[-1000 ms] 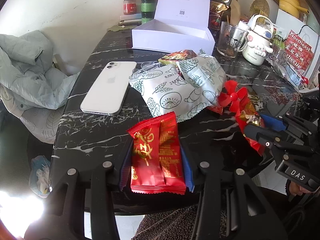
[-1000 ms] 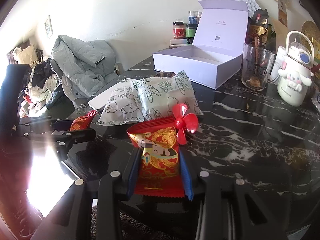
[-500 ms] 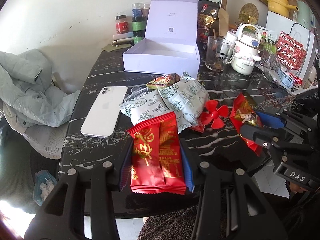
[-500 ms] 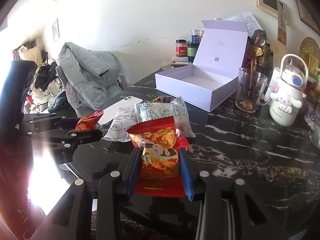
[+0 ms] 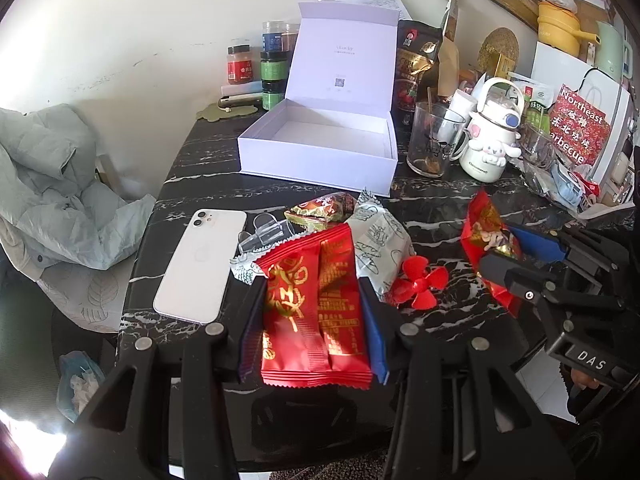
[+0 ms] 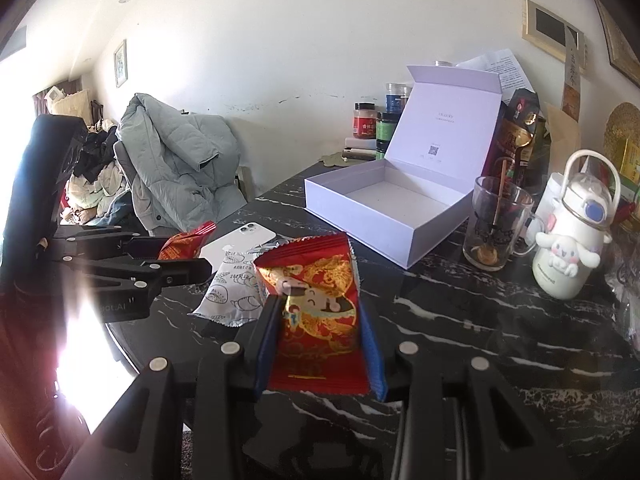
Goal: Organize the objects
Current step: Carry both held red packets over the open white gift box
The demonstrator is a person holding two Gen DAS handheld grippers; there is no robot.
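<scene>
- Broadly, the black white-veined marble table [image 5: 192, 184] fills the middle of both views, its far side crowded with jars, a glass mug and a white cartoon-dog bottle.
- Upper centre sits the open lavender cardboard box [image 5: 316, 160], lid raised; its inside looks bare, so I judge nothing is packed yet.
- Left of centre lies the white smartphone [image 5: 200, 264], face down on the table.
- Beside it rests the pale green-printed snack pouch [image 5: 380, 236], partly behind the held packet, touching a gold-and-red foil packet [image 5: 324, 210].
- Low centre, the left gripper [image 5: 312, 312] is clenched on a red gold-lettered snack packet [image 5: 312, 304], held clear of the table.
- Likewise the right gripper [image 6: 318, 320] grasps a red packet with a cartoon figure [image 6: 316, 304], low centre of its own view.
- Right of the pouch lies a small red plastic propeller [image 5: 420, 280].
- Left to do, by my reading: carry both packets to the box, then collect the rest.
- Hard to tell: sun glare washes out the lower left corners, and a clear plastic piece by the phone is indistinct.
</scene>
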